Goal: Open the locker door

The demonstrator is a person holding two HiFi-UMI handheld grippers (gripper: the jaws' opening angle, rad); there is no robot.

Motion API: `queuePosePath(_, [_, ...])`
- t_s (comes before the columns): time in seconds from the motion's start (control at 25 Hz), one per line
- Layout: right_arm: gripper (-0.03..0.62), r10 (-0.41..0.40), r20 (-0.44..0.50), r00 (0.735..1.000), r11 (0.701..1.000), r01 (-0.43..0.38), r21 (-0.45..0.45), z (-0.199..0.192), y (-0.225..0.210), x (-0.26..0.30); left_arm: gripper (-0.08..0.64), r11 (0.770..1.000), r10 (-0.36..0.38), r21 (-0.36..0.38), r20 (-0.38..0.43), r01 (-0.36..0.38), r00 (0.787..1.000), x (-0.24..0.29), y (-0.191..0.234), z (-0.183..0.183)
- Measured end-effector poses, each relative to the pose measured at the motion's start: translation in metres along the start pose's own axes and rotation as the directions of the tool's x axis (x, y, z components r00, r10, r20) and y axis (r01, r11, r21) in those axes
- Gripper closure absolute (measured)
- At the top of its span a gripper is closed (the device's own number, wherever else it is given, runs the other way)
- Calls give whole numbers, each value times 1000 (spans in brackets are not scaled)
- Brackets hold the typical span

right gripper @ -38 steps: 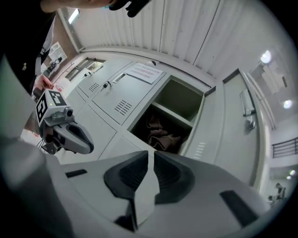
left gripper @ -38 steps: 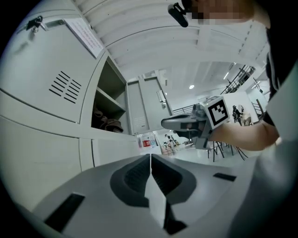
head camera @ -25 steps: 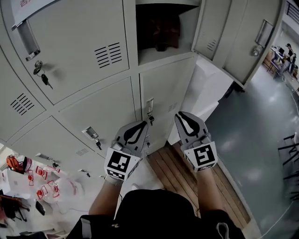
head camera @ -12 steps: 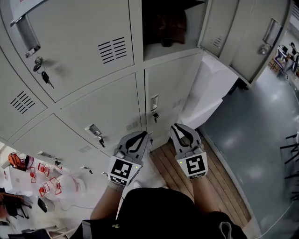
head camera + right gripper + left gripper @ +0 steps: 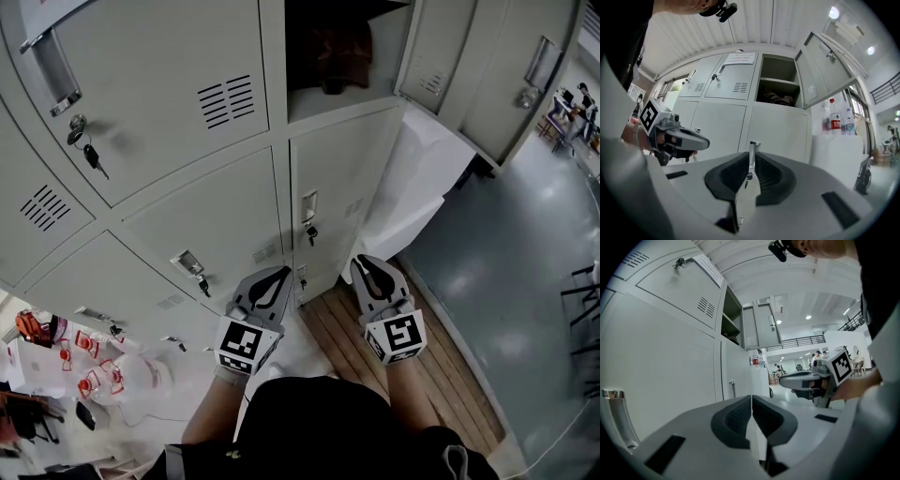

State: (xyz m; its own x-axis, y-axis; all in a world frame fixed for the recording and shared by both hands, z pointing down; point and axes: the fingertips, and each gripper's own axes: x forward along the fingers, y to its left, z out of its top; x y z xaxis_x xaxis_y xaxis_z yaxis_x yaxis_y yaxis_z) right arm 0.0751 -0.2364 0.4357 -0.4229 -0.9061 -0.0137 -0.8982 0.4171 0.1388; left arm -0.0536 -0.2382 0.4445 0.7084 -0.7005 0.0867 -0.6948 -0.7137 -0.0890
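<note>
The grey locker bank fills the head view. The closed middle-row door (image 5: 342, 173) carries a small metal handle (image 5: 309, 204) with a key (image 5: 310, 232) hanging under it. My left gripper (image 5: 277, 277) and right gripper (image 5: 367, 266) hover side by side below that door, a little off it, both shut and holding nothing. In the right gripper view the handle (image 5: 753, 148) lines up just above my right gripper (image 5: 750, 159). The left gripper (image 5: 751, 400) points along the locker fronts.
The upper locker (image 5: 328, 56) stands open with a dark item inside; its door (image 5: 487, 75) swings out to the right. A white cabinet (image 5: 417, 178) flanks the lockers. Wooden boards (image 5: 342, 328) lie underfoot, and clutter (image 5: 84, 366) sits lower left. Keys (image 5: 91, 157) hang from other doors.
The view has shifted since a second ago and both grippers now sit closer together under the handle. In the last half second the right gripper drew back slightly.
</note>
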Motion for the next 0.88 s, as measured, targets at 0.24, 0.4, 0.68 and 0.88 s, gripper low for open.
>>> queuePosePath(0.24, [538, 32, 9, 999, 999, -32, -37, 6, 12, 0, 535, 1000, -7, -2, 1, 7, 1000, 0, -2, 2])
queuePosePath(0.4, [538, 30, 7, 1000, 999, -30, -39, 9, 13, 1, 535, 1000, -9, -4, 2, 9, 1000, 1, -1, 2])
queuePosePath(0.68, [539, 7, 0, 1000, 1000, -7, -14, -1, 5, 0, 535, 1000, -6, -18, -14, 6, 1000, 2, 2, -2])
queuePosePath(0.88, [539, 0, -3, 1000, 1000, 0, -27, -2, 4, 2, 535, 1000, -6, -10, 5, 6, 1000, 6, 3, 3])
